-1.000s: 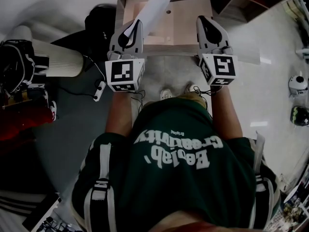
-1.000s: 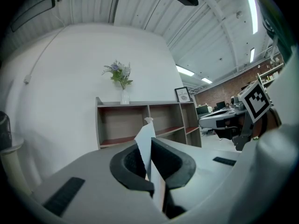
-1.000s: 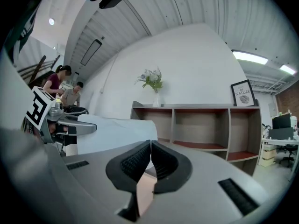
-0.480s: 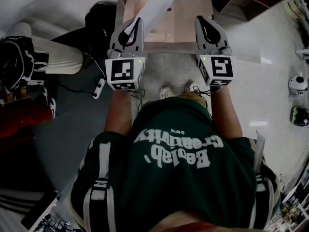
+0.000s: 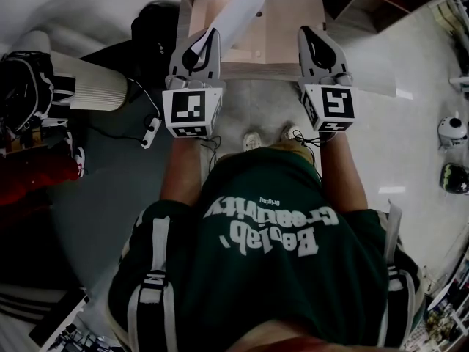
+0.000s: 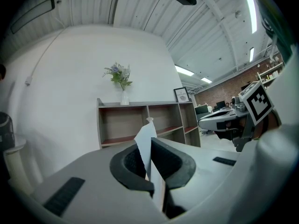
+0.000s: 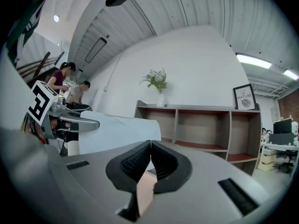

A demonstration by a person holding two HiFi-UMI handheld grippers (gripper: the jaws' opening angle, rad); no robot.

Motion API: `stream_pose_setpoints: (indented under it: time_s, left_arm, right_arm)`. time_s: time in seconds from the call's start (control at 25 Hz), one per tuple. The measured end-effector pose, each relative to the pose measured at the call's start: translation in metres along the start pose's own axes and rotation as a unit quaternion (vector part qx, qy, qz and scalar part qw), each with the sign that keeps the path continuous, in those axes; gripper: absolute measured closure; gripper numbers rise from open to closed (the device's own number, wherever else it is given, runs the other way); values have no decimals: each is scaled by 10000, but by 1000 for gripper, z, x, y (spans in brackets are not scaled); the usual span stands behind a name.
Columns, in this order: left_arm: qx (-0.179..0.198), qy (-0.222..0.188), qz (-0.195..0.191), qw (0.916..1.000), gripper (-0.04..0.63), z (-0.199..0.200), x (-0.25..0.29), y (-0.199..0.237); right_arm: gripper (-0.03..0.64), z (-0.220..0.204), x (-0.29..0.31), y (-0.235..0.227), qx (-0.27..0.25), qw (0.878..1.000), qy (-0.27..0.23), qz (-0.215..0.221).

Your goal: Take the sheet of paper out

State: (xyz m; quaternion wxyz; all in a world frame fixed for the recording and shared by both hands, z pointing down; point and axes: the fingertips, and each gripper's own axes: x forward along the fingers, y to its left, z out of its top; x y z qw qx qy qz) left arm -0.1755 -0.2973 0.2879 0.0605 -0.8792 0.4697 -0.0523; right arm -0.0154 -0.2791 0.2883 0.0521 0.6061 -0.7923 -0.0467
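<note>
A white sheet of paper (image 5: 242,9) stands up from my left gripper (image 5: 209,35), whose jaws are shut on its lower edge. In the left gripper view the sheet (image 6: 146,141) sits pinched between the black pads (image 6: 170,160) and rises to a bent corner. My right gripper (image 5: 308,31) is held level beside it to the right, over the near edge of a light wooden top (image 5: 282,24). Its jaws (image 7: 150,144) meet with nothing between them. The right gripper view shows the sheet (image 7: 119,129) spreading from the left gripper (image 7: 70,122).
A wooden open shelf unit (image 7: 205,127) stands against the white wall ahead, with a vase of flowers (image 7: 158,85) and a framed picture (image 7: 244,97) on top. A white ribbed cylinder (image 5: 88,88) lies on the floor at left. Two people (image 7: 70,80) stand at far left.
</note>
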Motion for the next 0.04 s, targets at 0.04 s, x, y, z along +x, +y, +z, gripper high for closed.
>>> stream_pose_setpoints:
  time_s: [0.04]
  left_arm:
    - [8, 1, 7, 10000, 577, 0, 0, 0]
  right_arm:
    - [583, 0, 0, 0, 4, 10000, -3, 5]
